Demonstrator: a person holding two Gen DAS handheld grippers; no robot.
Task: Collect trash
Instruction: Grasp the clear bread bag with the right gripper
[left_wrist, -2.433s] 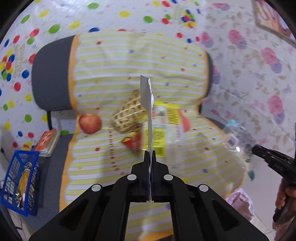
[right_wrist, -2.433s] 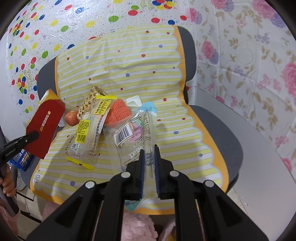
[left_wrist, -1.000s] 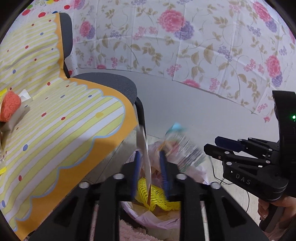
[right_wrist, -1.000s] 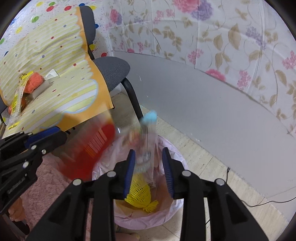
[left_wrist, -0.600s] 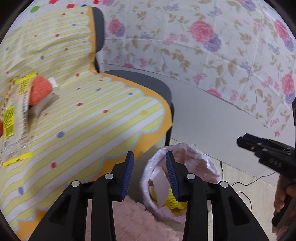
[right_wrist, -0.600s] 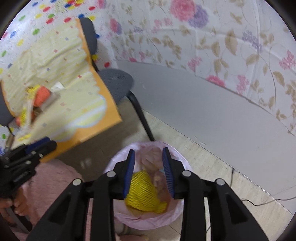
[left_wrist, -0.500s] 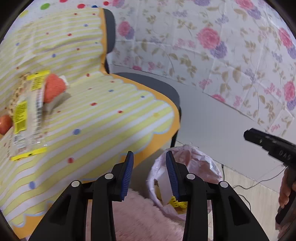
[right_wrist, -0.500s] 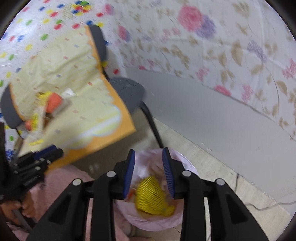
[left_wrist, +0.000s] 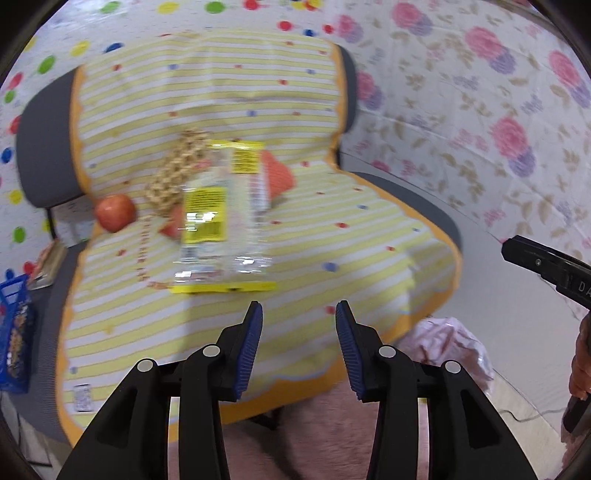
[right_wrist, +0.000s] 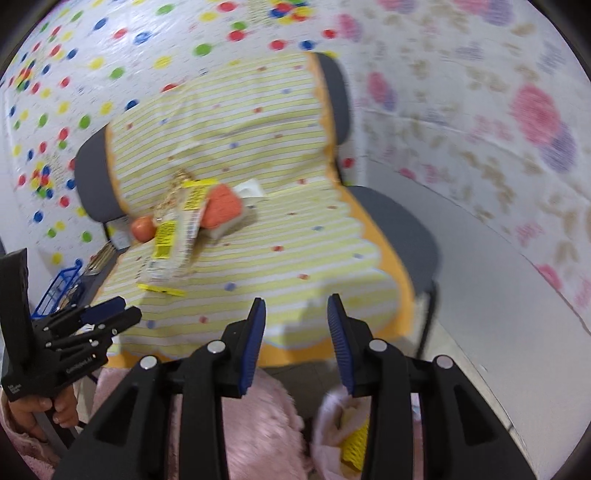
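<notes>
Swung away from the pink trash bag (left_wrist: 448, 345) since half a second ago, both views now facing the chair seat again, wrappers dropped. Left tongs (left_wrist: 299, 343) spread wide and empty, aimed at the clear plastic packet with yellow labels (left_wrist: 218, 221) lying flat on the striped cloth (left_wrist: 332, 240). Right tongs (right_wrist: 295, 336) likewise spread and empty, hovering over the cloth's near edge, bin bag just below with a yellow foam net (right_wrist: 354, 448) inside.

Remaining litter heaped near the seat's back corner, probably because of the slope toward the backrest: crinkly, glossy packet on top, overlapping a woven tan mesh sleeve (left_wrist: 173, 177) and an orange knitted-looking pad (left_wrist: 279, 171) (exact make unclear through blur). Round red apple (left_wrist: 114, 212) just beside the heap, smooth-skinned. Thin yellow strip (left_wrist: 221, 287) along the packet's near edge. Cloth a soft yellow-and-white stripe with scalloped orange border, draped over a grey padded chair (left_wrist: 424, 206).
</notes>
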